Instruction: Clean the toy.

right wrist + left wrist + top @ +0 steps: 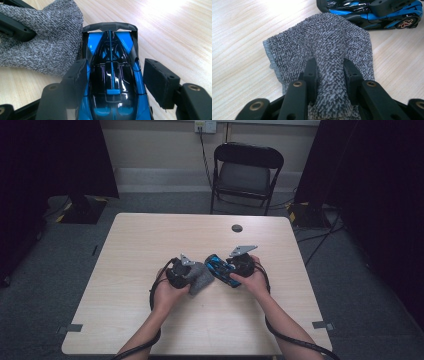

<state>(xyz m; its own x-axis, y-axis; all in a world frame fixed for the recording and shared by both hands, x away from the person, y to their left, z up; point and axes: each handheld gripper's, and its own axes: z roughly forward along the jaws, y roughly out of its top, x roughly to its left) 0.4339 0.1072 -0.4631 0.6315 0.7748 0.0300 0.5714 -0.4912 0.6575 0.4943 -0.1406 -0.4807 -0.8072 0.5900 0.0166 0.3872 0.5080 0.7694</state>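
Note:
A grey knitted cloth [204,279] lies bunched on the pale wooden table [150,245], just left of a blue and black toy car [218,266]. My left gripper [192,276] is shut on a fold of the cloth [324,37], which bulges up between its two pads [312,72]. My right gripper [231,270] straddles the car [112,75] from behind. Its left pad [77,75] lies against the car's side and its right pad [160,82] stands just off the other side. The cloth [45,42] touches the car's front left corner, and the car [372,12] rests on the table.
A small dark round mark [237,228] sits on the table beyond the grippers. A black folding chair [247,170] stands behind the far edge. Black curtains hang at both sides, and cables trail from both grippers toward the near edge.

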